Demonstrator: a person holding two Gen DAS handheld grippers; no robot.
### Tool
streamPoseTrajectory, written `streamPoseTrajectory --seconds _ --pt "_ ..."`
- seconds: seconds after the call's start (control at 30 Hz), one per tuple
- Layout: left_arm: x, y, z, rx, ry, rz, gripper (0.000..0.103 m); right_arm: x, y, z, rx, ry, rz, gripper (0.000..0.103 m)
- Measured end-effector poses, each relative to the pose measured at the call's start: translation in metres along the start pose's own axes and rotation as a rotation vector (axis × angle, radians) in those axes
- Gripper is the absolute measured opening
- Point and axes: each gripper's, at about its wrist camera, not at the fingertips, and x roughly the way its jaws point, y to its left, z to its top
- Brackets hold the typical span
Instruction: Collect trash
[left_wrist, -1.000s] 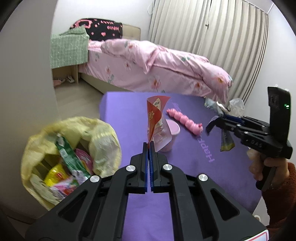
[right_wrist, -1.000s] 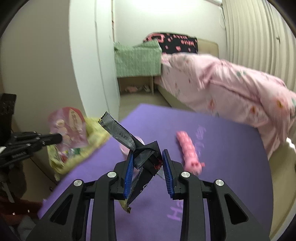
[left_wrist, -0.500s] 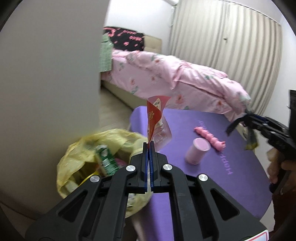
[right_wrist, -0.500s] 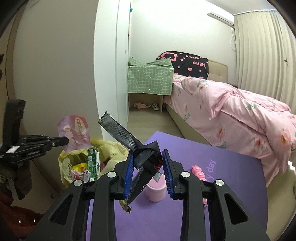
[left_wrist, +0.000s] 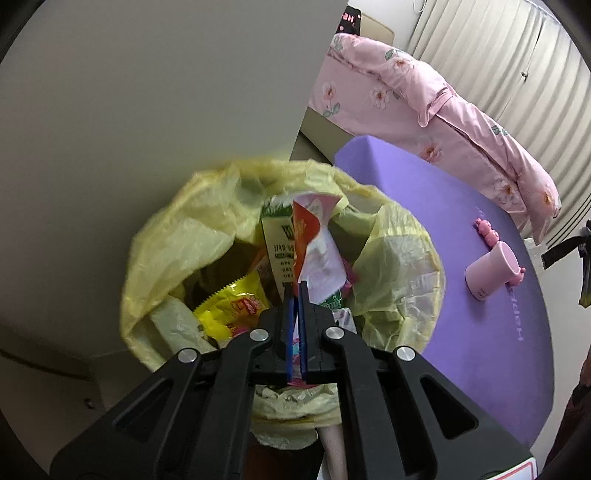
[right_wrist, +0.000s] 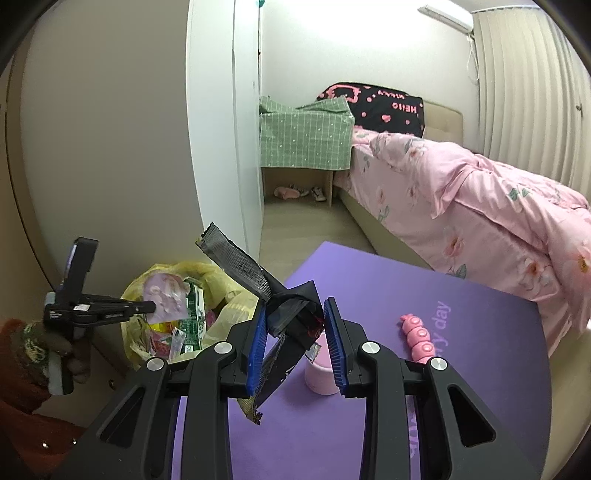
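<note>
Since the earlier frame: my left gripper (left_wrist: 294, 291) has swung off the purple table (left_wrist: 461, 206) and now hangs over the mouth of the yellow trash bag (left_wrist: 184, 236), pointing down into it; the right has barely shifted.
Pink wrapper (left_wrist: 317, 254): pinched by its lower edge in the left gripper — pink-and-white with a red flap, standing up over the rubbish in the bag.
Left gripper: I read the jaws as pressed together on the pink wrapper, with only a thin slit between the blue pads (left_wrist: 289, 314).
Dark wrapper (right_wrist: 284, 310): crumpled black and grey foil, clamped in my right gripper (right_wrist: 295, 332) above the near edge of the table; one strip sticks up to the left, another hangs below the fingers.
Right gripper: jaws part-way closed, gripping the dark wrapper.
Trash bag: beside the table's left edge against the wall, holding a green-and-white carton (left_wrist: 280, 247) and a yellow snack packet (left_wrist: 232, 306).
Table: a pink cup (left_wrist: 489, 271) stands on it — a pink segmented toy (right_wrist: 419, 338) lies just beyond.
Further out: a bed with a pink floral duvet (right_wrist: 461, 199).
</note>
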Motion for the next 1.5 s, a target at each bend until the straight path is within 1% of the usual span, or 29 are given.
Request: streamPoseTrajectory --seconds 0.07,0.1,0.13,0.27,0.37,0.43,0.47,0.57,0.73,0.8,0.87,0.9,0.93,1.0,1.07,1.17,1.27,1.43,1.5 --pt "0.004 0.005 0.0 -0.019 0.01 -0.029 0.013 0.005 0.004 0.001 -0.01 0.011 0.001 0.029" --pt "0.002 0.007 0.0 -0.027 0.004 -0.034 0.019 0.008 0.006 0.001 -0.015 0.015 0.002 0.029" --pt "-0.002 0.008 0.001 -0.029 -0.008 -0.036 0.022 0.009 0.008 0.002 -0.018 0.016 0.003 0.029" --pt "-0.031 0.015 0.002 -0.031 -0.089 0.011 0.025 0.022 0.021 0.007 -0.033 0.026 0.023 0.029" --pt "-0.065 0.018 -0.001 -0.033 -0.18 0.076 0.028 0.035 0.04 0.016 -0.056 0.026 0.059 0.029" --pt "-0.081 0.021 -0.003 -0.038 -0.222 0.087 0.031 0.051 0.057 0.024 -0.073 0.028 0.095 0.029" --pt "-0.092 0.022 -0.006 -0.04 -0.247 0.097 0.031 0.056 0.063 0.025 -0.078 0.029 0.106 0.029" --pt "-0.11 0.023 -0.012 -0.04 -0.287 0.106 0.032 0.086 0.09 0.03 -0.095 0.048 0.163 0.03" --pt "-0.133 0.021 -0.03 -0.04 -0.338 0.112 0.032 0.133 0.12 0.028 -0.117 0.105 0.203 0.03" --pt "-0.137 0.019 -0.037 -0.038 -0.342 0.111 0.032 0.15 0.129 0.023 -0.12 0.14 0.209 0.03" --pt "-0.137 0.016 -0.044 -0.037 -0.341 0.111 0.032 0.161 0.134 0.018 -0.116 0.155 0.219 0.031" --pt "-0.136 0.015 -0.047 -0.038 -0.337 0.109 0.032 0.164 0.136 0.016 -0.114 0.159 0.22 0.037" --pt "-0.135 0.013 -0.049 -0.039 -0.333 0.108 0.032 0.167 0.137 0.013 -0.111 0.169 0.223 0.04" --pt "-0.13 0.011 -0.054 -0.041 -0.321 0.106 0.032 0.17 0.139 0.009 -0.104 0.179 0.237 0.041" --pt "-0.125 0.01 -0.056 -0.05 -0.307 0.109 0.032 0.167 0.137 0.008 -0.094 0.174 0.236 0.051" --pt "-0.12 0.003 -0.059 -0.059 -0.283 0.096 0.032 0.152 0.129 0.007 -0.069 0.15 0.222 0.051" --pt "-0.124 -0.014 -0.064 -0.029 -0.285 0.092 0.032 0.13 0.12 0.008 -0.062 0.122 0.203 0.051" --pt "-0.134 -0.058 -0.08 0.059 -0.269 0.046 0.036 0.066 0.098 -0.006 -0.002 0.094 0.159 0.051" --pt "-0.133 -0.078 -0.091 0.089 -0.232 0.015 0.036 0.036 0.086 -0.02 0.014 0.104 0.133 0.051"
